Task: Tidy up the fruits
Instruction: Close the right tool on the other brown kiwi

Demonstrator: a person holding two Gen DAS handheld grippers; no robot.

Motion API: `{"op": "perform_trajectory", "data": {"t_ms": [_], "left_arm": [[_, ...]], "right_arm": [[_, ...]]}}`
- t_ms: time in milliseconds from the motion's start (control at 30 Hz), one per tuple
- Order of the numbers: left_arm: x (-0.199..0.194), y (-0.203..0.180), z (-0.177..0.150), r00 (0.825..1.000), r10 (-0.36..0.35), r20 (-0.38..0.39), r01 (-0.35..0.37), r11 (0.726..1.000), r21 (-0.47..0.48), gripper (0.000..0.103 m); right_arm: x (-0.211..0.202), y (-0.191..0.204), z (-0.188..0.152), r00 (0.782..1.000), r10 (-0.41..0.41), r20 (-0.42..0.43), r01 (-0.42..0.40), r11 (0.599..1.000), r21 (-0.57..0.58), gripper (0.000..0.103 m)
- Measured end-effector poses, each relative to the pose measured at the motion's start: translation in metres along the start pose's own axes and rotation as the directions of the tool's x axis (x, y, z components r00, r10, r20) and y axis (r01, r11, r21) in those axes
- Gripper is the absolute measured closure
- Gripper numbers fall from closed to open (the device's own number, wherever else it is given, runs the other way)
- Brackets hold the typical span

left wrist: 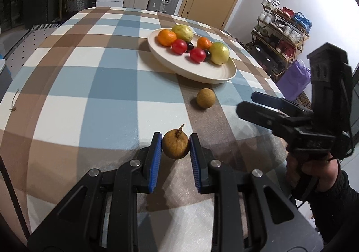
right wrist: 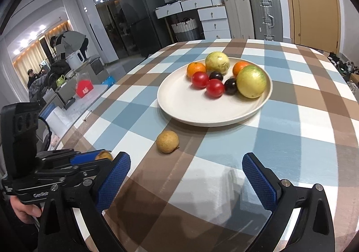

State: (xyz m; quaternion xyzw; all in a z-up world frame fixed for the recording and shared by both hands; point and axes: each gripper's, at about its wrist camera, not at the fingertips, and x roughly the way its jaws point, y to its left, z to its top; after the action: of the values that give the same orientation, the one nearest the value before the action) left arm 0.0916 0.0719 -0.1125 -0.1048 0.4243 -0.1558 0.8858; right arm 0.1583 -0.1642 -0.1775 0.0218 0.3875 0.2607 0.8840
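A round table covered by a checked cloth (left wrist: 89, 86) in blue, brown and white is seen from two gripper-mounted cameras. In the left wrist view, a small brown longan with a short stem (left wrist: 176, 144) is pinched between the blue pads of the left gripper (left wrist: 176, 147) and is held just above the cloth. A second longan (right wrist: 167, 141) is seen lying loose on the cloth, near the rim of a cream plate (right wrist: 179, 104). On the plate, two oranges, two red tomatoes, two dark plums and two yellow-green guavas are grouped together toward its far side. In the right wrist view, the right gripper (right wrist: 186, 175) is held above the cloth with its jaws spread wide and nothing between them, the loose longan lying ahead of it.
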Motion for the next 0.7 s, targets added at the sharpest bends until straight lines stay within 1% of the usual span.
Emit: {"op": "perform_trajectory", "data": {"t_ms": [33,167,267,300,367,433,500,633,700], "left_arm": [[-0.002,0.001,-0.001,1.0,-0.003,0.001,0.003,1.0,-0.003,0.081],[-0.01,0.006,-0.005,1.0,-0.012,0.013,0.012,1.0,-0.018,0.081],[-0.014,0.009,-0.006,1.0,-0.019,0.024,0.019,0.999,-0.026,0.081],[-0.016,0.01,-0.007,0.999,-0.019,0.028,0.02,0.999,-0.028,0.081],[-0.019,0.012,-0.007,0.999,-0.021,0.033,0.022,0.999,-0.033,0.081],[-0.022,0.015,-0.008,0.999,-0.022,0.04,0.023,0.999,-0.04,0.081],[-0.025,0.017,-0.009,0.999,-0.021,0.045,0.023,0.999,-0.046,0.081],[-0.03,0.021,-0.01,0.998,-0.019,0.054,0.022,0.998,-0.058,0.081],[-0.031,0.022,-0.011,0.998,-0.02,0.057,0.024,0.998,-0.06,0.081]], "right_arm": [[0.003,0.002,0.001,1.0,-0.004,-0.008,0.004,1.0,-0.002,0.003],[0.017,0.007,0.005,0.999,-0.004,-0.043,0.003,1.0,-0.007,0.015],[0.026,0.014,0.009,0.998,-0.021,-0.063,0.019,1.0,-0.023,0.018],[0.03,0.016,0.01,0.997,-0.027,-0.072,0.025,0.999,-0.03,0.023],[0.037,0.02,0.013,0.995,-0.026,-0.093,0.022,0.999,-0.036,0.029],[0.042,0.022,0.014,0.994,-0.03,-0.106,0.026,0.999,-0.039,0.031],[0.047,0.025,0.015,0.992,-0.042,-0.118,0.037,0.998,-0.047,0.041],[0.052,0.033,0.015,0.989,-0.077,-0.126,0.068,0.995,-0.075,0.056],[0.053,0.038,0.015,0.987,-0.1,-0.127,0.087,0.991,-0.101,0.073]]}}
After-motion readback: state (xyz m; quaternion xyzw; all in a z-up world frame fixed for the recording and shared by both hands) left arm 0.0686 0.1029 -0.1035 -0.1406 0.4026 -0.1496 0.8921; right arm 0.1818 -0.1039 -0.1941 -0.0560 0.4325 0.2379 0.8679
